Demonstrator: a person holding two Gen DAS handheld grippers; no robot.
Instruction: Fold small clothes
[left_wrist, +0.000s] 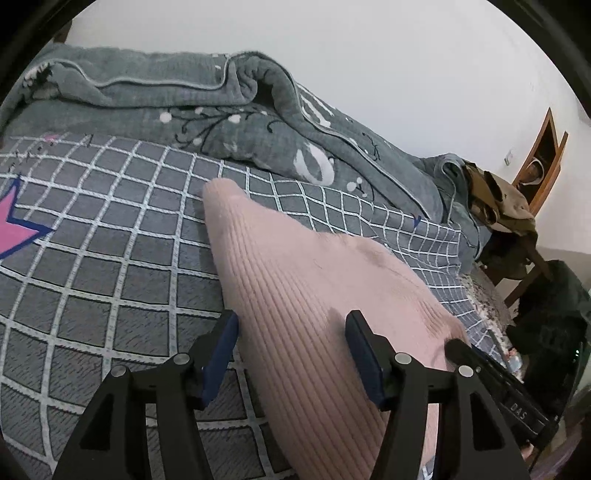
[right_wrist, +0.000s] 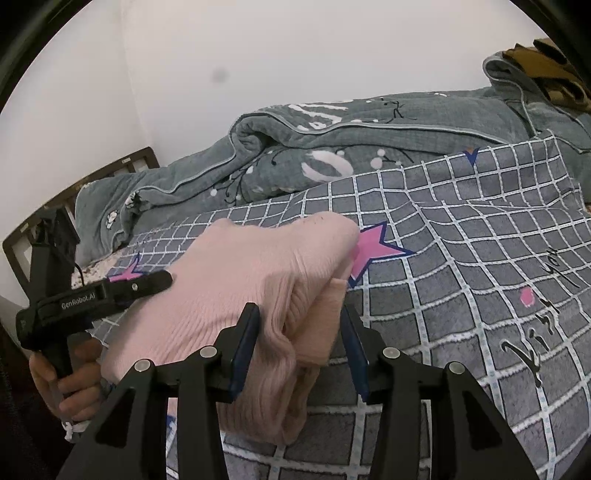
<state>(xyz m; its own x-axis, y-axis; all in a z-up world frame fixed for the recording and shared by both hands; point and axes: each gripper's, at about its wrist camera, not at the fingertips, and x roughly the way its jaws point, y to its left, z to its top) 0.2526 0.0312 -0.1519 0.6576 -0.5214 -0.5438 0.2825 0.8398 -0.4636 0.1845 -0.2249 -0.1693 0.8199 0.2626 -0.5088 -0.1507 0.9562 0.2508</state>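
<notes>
A pink ribbed knit garment lies folded on the checked grey bedspread. My left gripper stands open low over its near end. The left finger is at the garment's left edge, the right finger over its middle, and the ribs between them lie flat and unsqueezed. In the right wrist view, the garment has a bunched near fold that fills the gap of my right gripper, and both pads rest against it. My left gripper shows there from the side, held by a hand.
A rumpled grey-green quilt runs along the far side of the bed against the white wall. Brown clothes are piled at the bed's right end beside a wooden chair. A dark wooden headboard stands at the left in the right wrist view.
</notes>
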